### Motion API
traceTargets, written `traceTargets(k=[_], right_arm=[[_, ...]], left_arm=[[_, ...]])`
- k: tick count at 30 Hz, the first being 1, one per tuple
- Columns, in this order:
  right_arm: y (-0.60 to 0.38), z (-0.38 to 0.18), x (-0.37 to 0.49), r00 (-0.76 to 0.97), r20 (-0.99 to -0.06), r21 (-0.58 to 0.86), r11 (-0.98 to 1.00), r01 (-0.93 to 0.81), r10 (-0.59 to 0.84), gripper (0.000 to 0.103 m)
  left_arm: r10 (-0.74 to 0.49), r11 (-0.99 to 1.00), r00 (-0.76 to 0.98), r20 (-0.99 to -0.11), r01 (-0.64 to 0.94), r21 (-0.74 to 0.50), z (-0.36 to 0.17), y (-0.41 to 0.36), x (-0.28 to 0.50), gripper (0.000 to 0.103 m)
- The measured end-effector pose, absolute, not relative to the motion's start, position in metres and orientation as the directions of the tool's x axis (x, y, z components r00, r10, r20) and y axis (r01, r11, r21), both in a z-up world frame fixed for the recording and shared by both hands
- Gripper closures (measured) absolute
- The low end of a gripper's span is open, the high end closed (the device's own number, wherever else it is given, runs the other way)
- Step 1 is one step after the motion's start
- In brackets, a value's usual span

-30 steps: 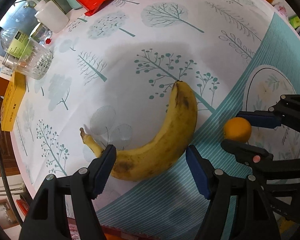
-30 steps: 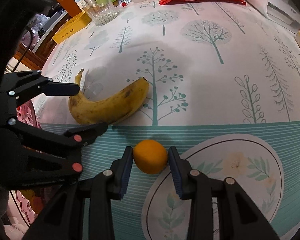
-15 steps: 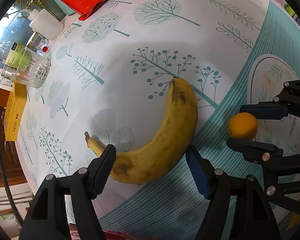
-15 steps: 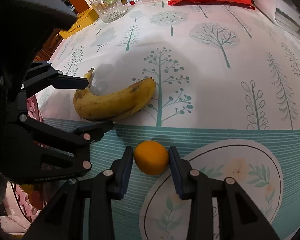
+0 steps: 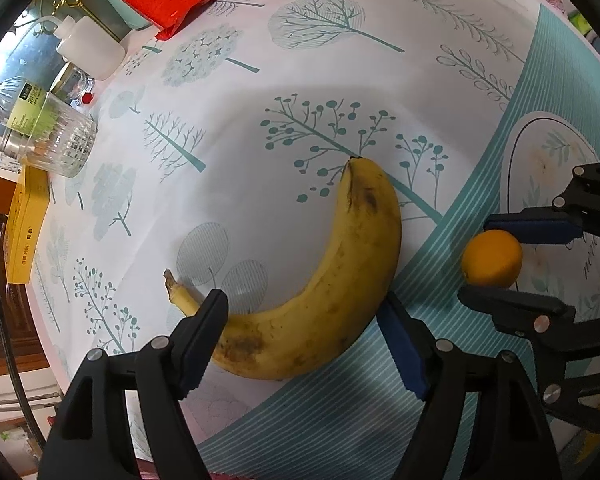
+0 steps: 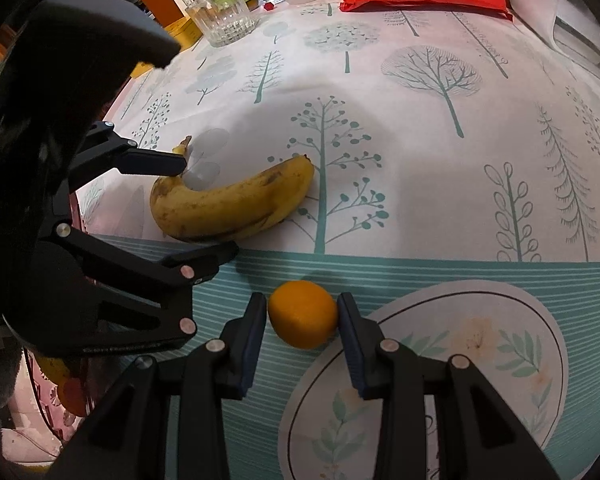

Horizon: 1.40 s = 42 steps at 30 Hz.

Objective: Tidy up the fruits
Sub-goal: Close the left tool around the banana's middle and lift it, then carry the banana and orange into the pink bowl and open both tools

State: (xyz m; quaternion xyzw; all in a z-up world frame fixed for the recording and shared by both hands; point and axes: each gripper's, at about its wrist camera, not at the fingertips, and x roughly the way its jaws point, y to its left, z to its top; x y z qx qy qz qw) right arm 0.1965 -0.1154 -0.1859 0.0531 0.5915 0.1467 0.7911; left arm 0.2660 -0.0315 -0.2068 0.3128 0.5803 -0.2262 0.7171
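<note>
From my left wrist camera, the banana lies flat on the surface, on a cloth printed with trees. It curves like a crescent: its long axis runs from the stem end, low and to the left, up to the dark blossom tip, which points toward the far side of the cloth. The skin is yellow with brown freckles and a larger brown bruise near the stem end. My left hand-held gripper straddles the thick lower part of the banana, and its jaws have just been opening; the banana sits between them, the left pad over the stem, the right pad just beside the outer curve, not pressing. To the right of the banana, the orange sits on the teal striped band, between the jaws of my right hand-held gripper.

From my right wrist camera, the orange is small, round and evenly bright, with smooth skin. It rests on the striped band near the banana, at the edge of a pale oval printed with flowers. My right hand-held gripper is clenched on it, both blue pads against its sides. The banana lies beyond the orange, tip pointing right, stem up and left, with my left hand-held gripper around its stem end.
</note>
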Motion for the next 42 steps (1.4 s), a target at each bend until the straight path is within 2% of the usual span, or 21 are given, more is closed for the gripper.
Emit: traceTargets(k=[7,10,15,23,33,42], right_arm=[[-0.118,-0.187,0.198,0.244,-0.911,0.293,0.938,-0.184,0.332,0.066],[-0.117,-0.187,0.199,0.243,-0.912,0.289,0.937,-0.195,0.332,0.065],[-0.12,-0.188,0.197,0.243,-0.904,0.305,0.929,-0.208,0.351,0.066],[-0.124,-0.188,0.197,0.231,-0.899,0.327,0.921,-0.212,0.372,0.066],[-0.114,-0.165,0.188,0.289,-0.893,0.29,0.932,-0.215,0.345,0.068],[-0.109,-0.115,0.158,0.381,-0.873,0.229,0.946,-0.231,0.305,0.068]], left_arm=[[0.02,0.693,0.227,-0.974,0.699,0.177,-0.207,-0.03,0.266,0.029],[0.015,0.682,0.23,-0.973,0.709,0.179,-0.206,-0.032,0.263,0.035],[0.014,0.667,0.245,-0.969,0.72,0.192,-0.204,-0.038,0.257,0.053],[0.012,0.681,0.274,-0.962,0.702,0.208,-0.195,-0.036,0.261,0.068],[-0.047,0.763,0.306,-0.951,0.626,0.164,-0.16,-0.016,0.258,0.069],[-0.107,0.808,0.388,-0.916,0.571,0.147,-0.095,-0.005,0.235,0.069]])
